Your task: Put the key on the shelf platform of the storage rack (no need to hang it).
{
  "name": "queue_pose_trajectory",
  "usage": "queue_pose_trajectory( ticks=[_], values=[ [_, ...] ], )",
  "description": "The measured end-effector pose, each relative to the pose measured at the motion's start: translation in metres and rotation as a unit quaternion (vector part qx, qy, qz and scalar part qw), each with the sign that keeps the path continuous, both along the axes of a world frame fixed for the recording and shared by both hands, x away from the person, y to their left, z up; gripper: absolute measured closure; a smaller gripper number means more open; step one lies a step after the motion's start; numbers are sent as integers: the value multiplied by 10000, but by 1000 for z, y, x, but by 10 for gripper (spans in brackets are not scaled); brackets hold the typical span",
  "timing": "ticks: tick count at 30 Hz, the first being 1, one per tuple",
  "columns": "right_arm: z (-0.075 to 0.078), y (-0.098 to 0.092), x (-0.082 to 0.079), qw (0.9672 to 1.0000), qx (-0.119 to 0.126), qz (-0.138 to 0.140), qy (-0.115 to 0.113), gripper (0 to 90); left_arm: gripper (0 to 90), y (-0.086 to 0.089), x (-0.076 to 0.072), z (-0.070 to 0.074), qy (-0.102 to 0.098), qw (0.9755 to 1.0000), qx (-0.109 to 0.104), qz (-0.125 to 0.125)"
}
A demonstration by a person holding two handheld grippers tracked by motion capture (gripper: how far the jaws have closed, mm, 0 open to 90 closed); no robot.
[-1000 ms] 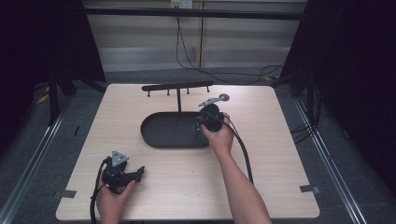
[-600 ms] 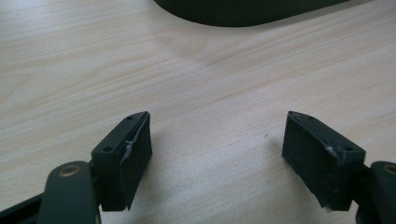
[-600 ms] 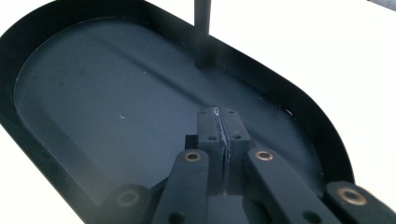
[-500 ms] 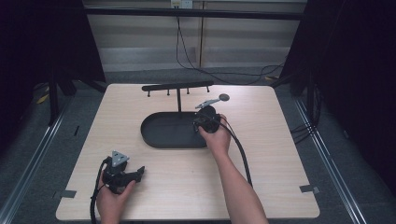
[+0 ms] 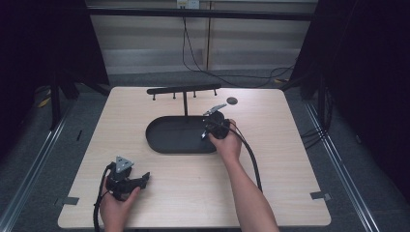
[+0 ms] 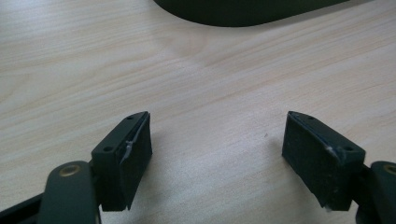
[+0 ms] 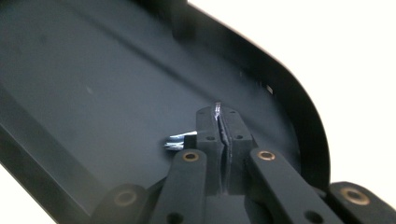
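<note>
At the near edge of the pale wooden desk (image 5: 270, 159) the left tool (image 6: 217, 163) rests with its jaws spread wide over bare wood, which its own view makes plain. Farther off, the right tool (image 7: 223, 122) is pressed together above the floor of the black oval metal tray (image 5: 164, 140). A thin shiny sliver shows at its tips and a small glinting scrap (image 7: 177, 141) beside it, both too blurred to identify.

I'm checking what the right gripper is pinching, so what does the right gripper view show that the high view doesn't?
Right gripper view alone: the right gripper's jaws pressed together over the tray floor, with a thin shiny sliver at their tips; what it is I cannot tell. High view alone: the wooden table, the T-shaped rack, a small dark disc, and the left gripper. Both: the black oval tray.
</note>
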State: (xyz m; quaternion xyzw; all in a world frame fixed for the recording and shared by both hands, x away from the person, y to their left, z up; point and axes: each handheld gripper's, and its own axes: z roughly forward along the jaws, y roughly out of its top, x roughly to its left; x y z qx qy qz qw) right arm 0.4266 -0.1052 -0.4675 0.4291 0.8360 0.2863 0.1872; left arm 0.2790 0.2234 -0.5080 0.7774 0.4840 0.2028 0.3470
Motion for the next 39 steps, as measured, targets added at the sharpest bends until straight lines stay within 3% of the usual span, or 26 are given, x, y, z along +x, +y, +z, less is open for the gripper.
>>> queue_pose_trajectory(
  ticks=[3, 10, 39],
  values=[
    [-4, -4, -1, 9999, 149, -53, 14, 888, 239, 0, 0, 0, -1, 10000, -1, 0],
    [-8, -6, -2, 9997, 208, -63, 62, 888, 239, 0, 0, 0, -1, 10000, -2, 1],
    [-14, -5, -2, 9998, 168, -87, 117, 866, 239, 0, 0, 0, -1, 10000, -2, -1]
  ],
)
